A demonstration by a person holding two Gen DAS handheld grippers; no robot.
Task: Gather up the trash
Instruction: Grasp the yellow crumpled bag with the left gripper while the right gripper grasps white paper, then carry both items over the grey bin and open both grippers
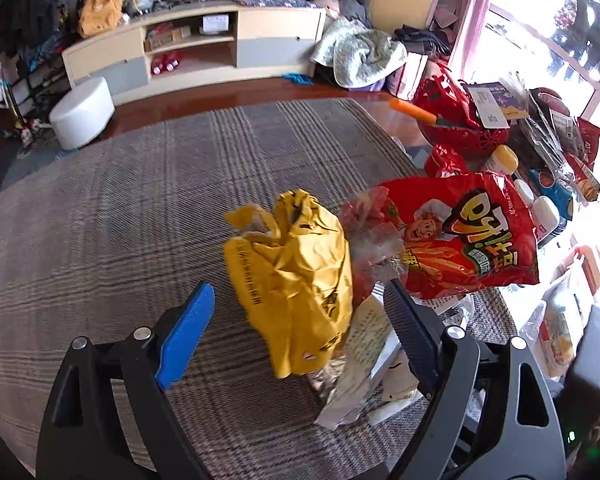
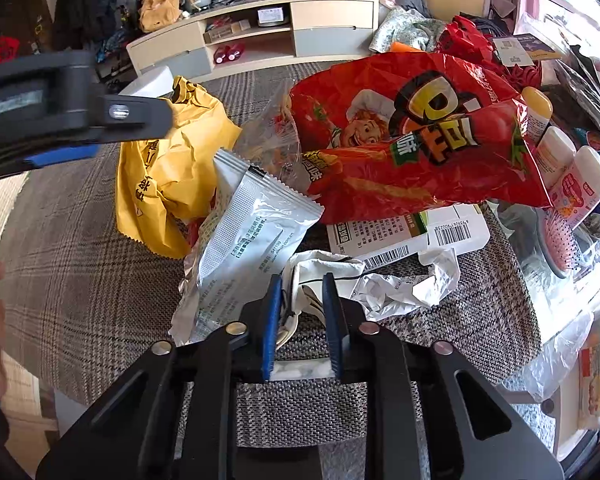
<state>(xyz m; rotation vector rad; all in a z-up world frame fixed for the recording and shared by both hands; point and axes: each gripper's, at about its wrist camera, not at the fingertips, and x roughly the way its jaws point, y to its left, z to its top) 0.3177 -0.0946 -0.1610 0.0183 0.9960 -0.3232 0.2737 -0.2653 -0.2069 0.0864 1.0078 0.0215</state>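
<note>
A crumpled yellow wrapper [image 1: 296, 280] lies on the plaid grey cloth, between the wide-open fingers of my left gripper [image 1: 300, 300]; the fingers stand apart from it. It also shows in the right wrist view [image 2: 168, 176]. Beside it lie a large red snack bag [image 1: 460, 236] [image 2: 412, 140], a silver-white sachet [image 2: 252, 232] and a flat white box with barcodes [image 2: 404, 236]. My right gripper [image 2: 300, 300] is shut on crumpled white paper [image 2: 312, 276] that trails off to the right. My left gripper [image 2: 80, 120] shows at upper left in the right wrist view.
The plaid-covered surface [image 1: 120, 220] stretches left. At right stand white bottles [image 2: 580, 184], a pink hairbrush [image 2: 560, 244], a red basket [image 1: 460, 128] and plastic bags. A TV cabinet [image 1: 196, 48] and a white stool [image 1: 82, 112] stand behind.
</note>
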